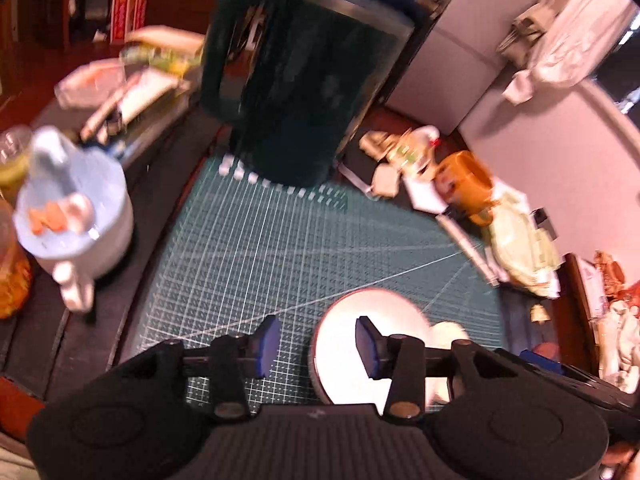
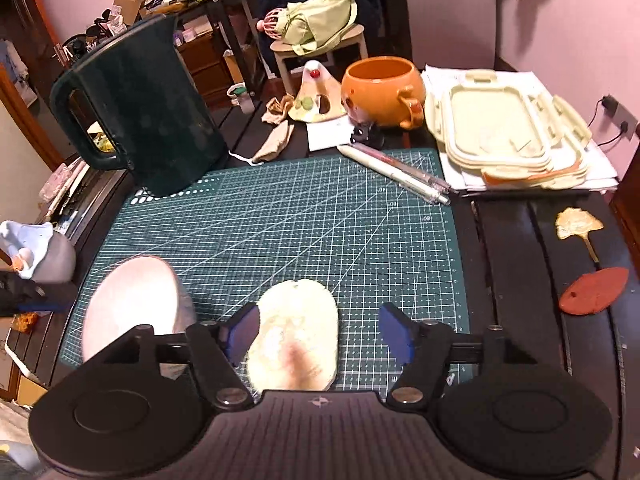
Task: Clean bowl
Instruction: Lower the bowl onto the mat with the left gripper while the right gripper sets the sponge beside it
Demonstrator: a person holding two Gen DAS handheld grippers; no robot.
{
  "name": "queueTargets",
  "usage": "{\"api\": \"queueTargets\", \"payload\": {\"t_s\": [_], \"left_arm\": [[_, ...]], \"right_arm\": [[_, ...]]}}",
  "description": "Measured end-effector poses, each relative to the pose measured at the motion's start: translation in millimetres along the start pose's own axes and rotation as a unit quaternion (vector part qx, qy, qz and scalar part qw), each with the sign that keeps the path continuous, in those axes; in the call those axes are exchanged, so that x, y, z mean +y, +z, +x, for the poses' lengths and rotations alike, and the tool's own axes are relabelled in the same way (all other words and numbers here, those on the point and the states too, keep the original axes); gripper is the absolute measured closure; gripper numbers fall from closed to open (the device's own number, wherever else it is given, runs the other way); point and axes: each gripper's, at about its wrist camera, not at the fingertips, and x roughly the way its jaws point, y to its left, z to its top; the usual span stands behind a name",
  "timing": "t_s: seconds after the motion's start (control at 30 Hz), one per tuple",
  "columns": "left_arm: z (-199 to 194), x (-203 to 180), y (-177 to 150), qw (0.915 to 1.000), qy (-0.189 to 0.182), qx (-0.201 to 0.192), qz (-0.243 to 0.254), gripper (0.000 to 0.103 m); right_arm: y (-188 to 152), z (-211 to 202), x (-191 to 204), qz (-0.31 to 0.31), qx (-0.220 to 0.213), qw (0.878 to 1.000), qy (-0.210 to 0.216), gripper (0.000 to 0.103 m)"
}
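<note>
Presently the bowl (image 2: 132, 308) rests on the cutting mat (image 2: 280, 220) near its front left corner, a pale sponge (image 2: 294, 344) just beside it. Left gripper (image 1: 316, 346) stands partly open, holding nothing. Right gripper (image 2: 316, 332) stands wide over the sponge, pads apart from it.

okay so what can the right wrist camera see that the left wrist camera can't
Only the right wrist view: the stacked container lids, the red fish-shaped piece, the fan-shaped leaf, and the right gripper open around the sponge.
Only the left wrist view: the left gripper, open and empty, and the red boxes.
Both: cutting mat, dark kettle, orange mug, white bowl.
</note>
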Motion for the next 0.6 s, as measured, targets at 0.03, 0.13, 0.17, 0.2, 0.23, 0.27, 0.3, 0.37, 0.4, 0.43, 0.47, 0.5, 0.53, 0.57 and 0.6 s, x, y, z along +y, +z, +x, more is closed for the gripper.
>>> {"api": "queueTargets", "payload": {"t_s": [0.03, 0.13, 0.17, 0.2, 0.23, 0.27, 0.3, 0.37, 0.4, 0.43, 0.47, 0.5, 0.53, 0.57, 0.6], "left_arm": [[-9.3, -1.7, -1.6, 0.9999, 0.006, -0.009, 0.009, 0.059], [-43.6, -8.3, -10.2, 0.9982, 0.02, -0.043, 0.036, 0.052], [-50.9, -10.3, -12.2, 0.9979, 0.022, -0.046, 0.04, 0.052], [-56.1, -12.9, -13.1, 0.9979, 0.024, -0.043, 0.041, 0.051], [-63.2, -17.1, -14.6, 0.998, 0.028, -0.038, 0.041, 0.05], [-70.3, -21.2, -16.2, 0.9981, 0.033, -0.034, 0.041, 0.05], [-79.6, -27.2, -16.9, 0.9981, 0.035, -0.027, 0.043, 0.049], [-102.6, -39.7, -15.3, 0.9971, 0.025, -0.036, 0.063, 0.049], [-115.7, -44.7, -14.3, 0.9959, 0.017, -0.052, 0.073, 0.049], [-129.4, -49.9, -13.1, 0.9945, 0.012, -0.067, 0.079, 0.049], [-144.4, -55.7, -11.8, 0.9935, 0.014, -0.079, 0.081, 0.049], [-157.9, -61.2, -10.5, 0.9929, 0.02, -0.087, 0.079, 0.049], [-170.8, -66.7, -10.0, 0.9919, 0.026, -0.093, 0.082, 0.047], [-180.6, -71.2, -11.1, 0.9907, 0.03, -0.097, 0.09, 0.045], [-187.5, -74.6, -13.3, 0.9897, 0.031, -0.098, 0.1, 0.037]], "right_arm": [[0.5, -3.7, 2.8, 0.0, -0.002, 1.0, -0.007, 0.031], [3.4, -23.5, 17.6, -0.009, -0.007, 0.999, -0.032, 0.031], [3.8, -33.2, 21.8, -0.011, -0.013, 0.999, -0.033, 0.031], [4.3, -42.9, 26.1, -0.012, -0.019, 0.999, -0.033, 0.031], [4.7, -52.7, 30.4, -0.014, -0.025, 0.999, -0.034, 0.03], [4.3, -66.2, 34.7, -0.006, -0.033, 0.999, -0.033, 0.029], [3.9, -79.5, 38.9, 0.001, -0.041, 0.999, -0.033, 0.026], [3.4, -102.4, 47.4, 0.008, -0.059, 0.997, -0.04, 0.025], [2.9, -118.8, 53.0, 0.013, -0.073, 0.996, -0.046, 0.023], [3.7, -132.9, 58.2, 0.01, -0.088, 0.995, -0.05, 0.022], [4.6, -147.0, 63.4, 0.008, -0.102, 0.993, -0.054, 0.021], [5.4, -161.0, 68.6, 0.005, -0.116, 0.992, -0.058, 0.021], [6.7, -168.3, 71.0, 0.005, -0.121, 0.991, -0.06, 0.021], [9.2, -180.4, 76.2, -0.003, -0.124, 0.99, -0.068, 0.021], [11.6, -192.6, 81.3, -0.011, -0.126, 0.989, -0.076, 0.019]]}}
